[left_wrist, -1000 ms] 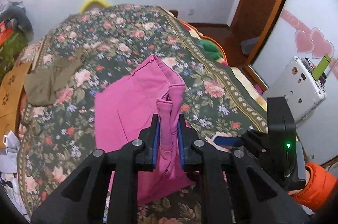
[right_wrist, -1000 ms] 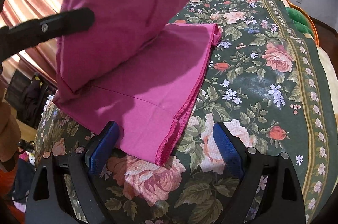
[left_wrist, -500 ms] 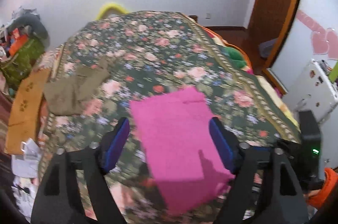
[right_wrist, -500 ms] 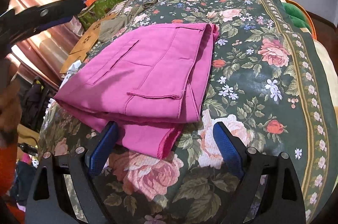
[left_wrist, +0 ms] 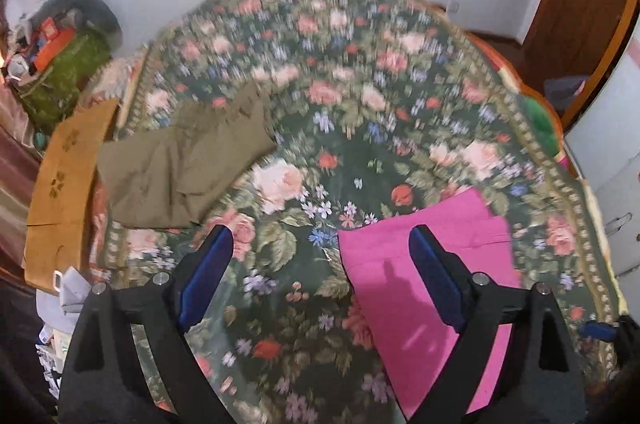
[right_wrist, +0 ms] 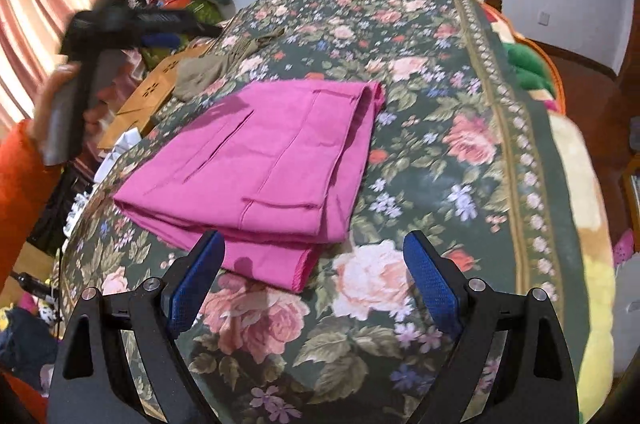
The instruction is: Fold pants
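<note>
Through my left wrist camera, my left gripper hangs spread wide with nothing between its blue pads, and what lies straight ahead of it is bare floral bedspread. The pink pants sit off to the right of this gripper, folded flat, their near edge passing under my right-hand finger. Ahead and to the left lies a crumpled olive garment, well apart from the pink one, near the bed's left edge beside a brown cardboard sheet. The picture is smeared, so I cannot read finer detail in the cloth. Through my right wrist camera, my right gripper is likewise released and empty, and the pants lie just ahead of it and slightly left, a stacked pink packet on the bedspread. The long axis runs away from me, tilted toward the upper right, with the rolled fold at the far end and the loose hem layers nearest my left finger. My left gripper shows up high at the far left, lifted clear of the cloth. I judge the right gripper the nearer one to the pants, so any last tidy of the hem would fall to it; the fold itself looks about finished.
</note>
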Tool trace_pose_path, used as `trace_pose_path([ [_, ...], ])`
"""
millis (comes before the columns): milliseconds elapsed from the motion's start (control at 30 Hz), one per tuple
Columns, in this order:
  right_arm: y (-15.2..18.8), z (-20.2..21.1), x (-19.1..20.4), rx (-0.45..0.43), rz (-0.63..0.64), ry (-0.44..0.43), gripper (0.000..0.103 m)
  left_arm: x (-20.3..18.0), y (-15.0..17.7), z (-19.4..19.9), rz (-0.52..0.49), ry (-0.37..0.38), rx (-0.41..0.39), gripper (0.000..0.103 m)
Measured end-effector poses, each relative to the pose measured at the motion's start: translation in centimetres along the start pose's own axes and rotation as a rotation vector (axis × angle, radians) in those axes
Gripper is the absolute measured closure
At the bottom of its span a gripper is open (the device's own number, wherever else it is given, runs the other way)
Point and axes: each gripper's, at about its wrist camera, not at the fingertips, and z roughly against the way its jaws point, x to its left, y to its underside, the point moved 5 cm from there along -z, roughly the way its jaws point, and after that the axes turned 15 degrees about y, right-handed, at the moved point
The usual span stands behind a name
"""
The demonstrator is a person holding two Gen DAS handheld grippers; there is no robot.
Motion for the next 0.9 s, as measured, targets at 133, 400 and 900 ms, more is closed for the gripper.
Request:
trace_pose_path([
  [133, -0.5, -0.2, -0.8, -0.007, -0.019, 0.029, 0.014, -0.1, 0.2, -5.3, -0.007, 0.014, 0.116, 0.013],
  [400, -0.9, -1.3, -2.2, 0.006, -0.073, 0.054, 0.014, 0.3, 2.3, -11.3, -0.132, -0.057, 0.225, 0.0],
  [900, -1.2, -0.9, -1.7, -0.017, -0.074, 0.04, 0.014, 4.9, 9.2, -2.8, -0.12, -0.079, 0.233, 0.0],
])
